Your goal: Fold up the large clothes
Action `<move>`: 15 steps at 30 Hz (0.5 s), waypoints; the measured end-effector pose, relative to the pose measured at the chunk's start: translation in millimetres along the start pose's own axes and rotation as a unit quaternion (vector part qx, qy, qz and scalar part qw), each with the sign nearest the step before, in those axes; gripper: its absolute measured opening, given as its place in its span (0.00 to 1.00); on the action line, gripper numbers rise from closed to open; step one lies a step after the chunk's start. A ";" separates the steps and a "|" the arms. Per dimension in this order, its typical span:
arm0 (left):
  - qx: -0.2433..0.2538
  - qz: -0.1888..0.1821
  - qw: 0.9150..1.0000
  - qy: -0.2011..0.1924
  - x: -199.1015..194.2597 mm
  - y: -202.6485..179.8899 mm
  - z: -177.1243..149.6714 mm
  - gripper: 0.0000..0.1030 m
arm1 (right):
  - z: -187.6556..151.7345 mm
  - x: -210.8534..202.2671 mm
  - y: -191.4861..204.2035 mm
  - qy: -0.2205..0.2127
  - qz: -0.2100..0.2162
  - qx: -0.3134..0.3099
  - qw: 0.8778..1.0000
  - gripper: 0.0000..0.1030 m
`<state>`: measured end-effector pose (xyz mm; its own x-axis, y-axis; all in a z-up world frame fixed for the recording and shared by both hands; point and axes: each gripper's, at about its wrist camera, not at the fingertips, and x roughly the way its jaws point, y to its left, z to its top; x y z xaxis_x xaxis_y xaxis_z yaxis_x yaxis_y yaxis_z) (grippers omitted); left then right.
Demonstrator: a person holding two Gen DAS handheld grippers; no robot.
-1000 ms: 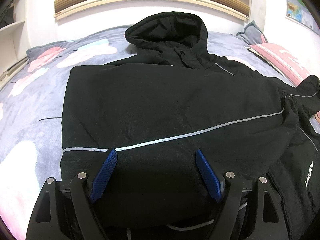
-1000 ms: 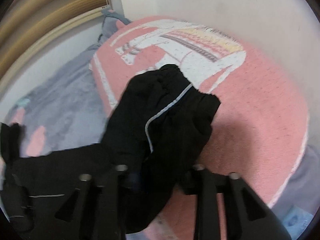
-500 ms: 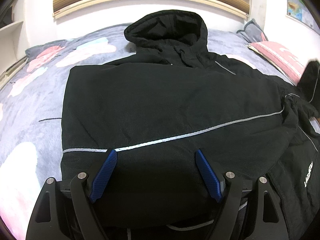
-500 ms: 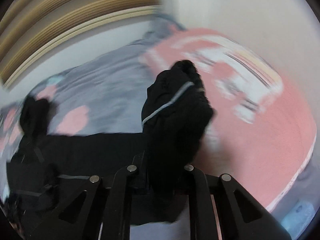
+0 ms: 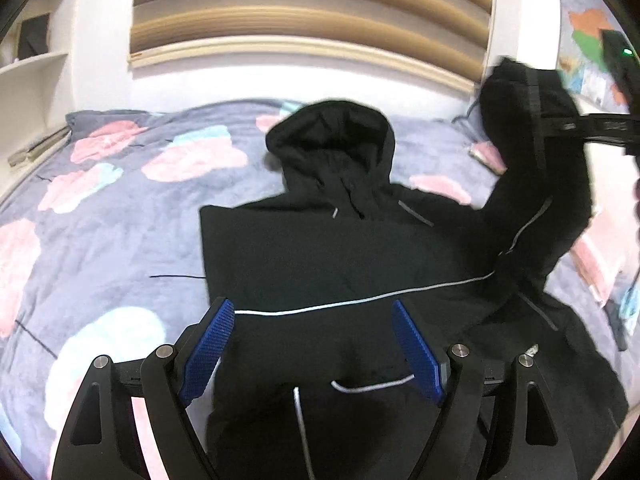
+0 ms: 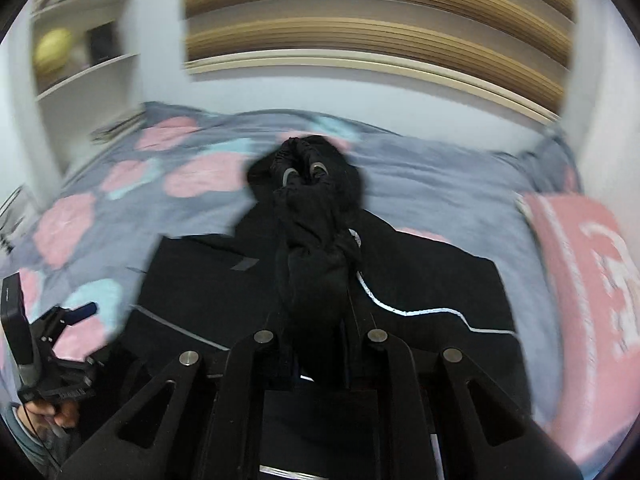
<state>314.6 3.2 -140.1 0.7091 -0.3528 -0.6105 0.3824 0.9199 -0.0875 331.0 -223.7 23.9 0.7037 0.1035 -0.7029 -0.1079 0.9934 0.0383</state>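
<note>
Black hooded jacket spread flat on a grey bed cover with pink and pale blue blotches, hood toward twelve o'clock in the left wrist view, a thin reflective stripe running across the body from nine toward three. One sleeve lifted off the bed at two o'clock, hanging from its bunched cuff, the rest of the garment lying on the cover below. Right gripper clenched on that sleeve, cloth gathered between the jaws and draping forward over the jacket's middle in its own view. Left gripper released, blue pads standing wide apart above the hem at six o'clock, nothing between them. Pink pillow at three o'clock in the right wrist view, beside the jacket's edge. Wooden slatted headboard at twelve, white shelves at ten.
</note>
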 end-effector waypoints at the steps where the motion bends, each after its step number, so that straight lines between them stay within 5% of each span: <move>1: -0.005 -0.004 1.000 -0.003 -6.9 4.8 -1.9 0.79 | 1.4 6.1 19.8 0.001 0.017 -0.004 1.000 0.17; 6: -0.008 0.003 1.000 -0.010 -32.5 25.3 -12.9 0.79 | -3.2 54.1 94.6 0.032 0.057 -0.024 0.998 0.17; 9: -0.010 0.007 1.000 -0.012 -41.8 38.3 -17.7 0.79 | -19.1 85.5 121.8 0.073 0.084 -0.021 0.994 0.32; 12: -0.017 0.004 1.000 0.001 -40.9 50.7 -21.9 0.79 | -33.5 98.2 116.4 0.091 0.134 0.005 0.987 0.51; 15: -0.030 -0.016 0.999 0.013 -31.5 57.1 -23.1 0.79 | -37.2 89.9 98.3 0.080 0.143 0.012 0.986 0.55</move>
<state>300.5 70.7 -144.0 0.6808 -0.3784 -0.6272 0.3684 0.9169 -0.1534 357.5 -118.6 -61.9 0.5273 0.3723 -0.7637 -0.2675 0.9259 0.2667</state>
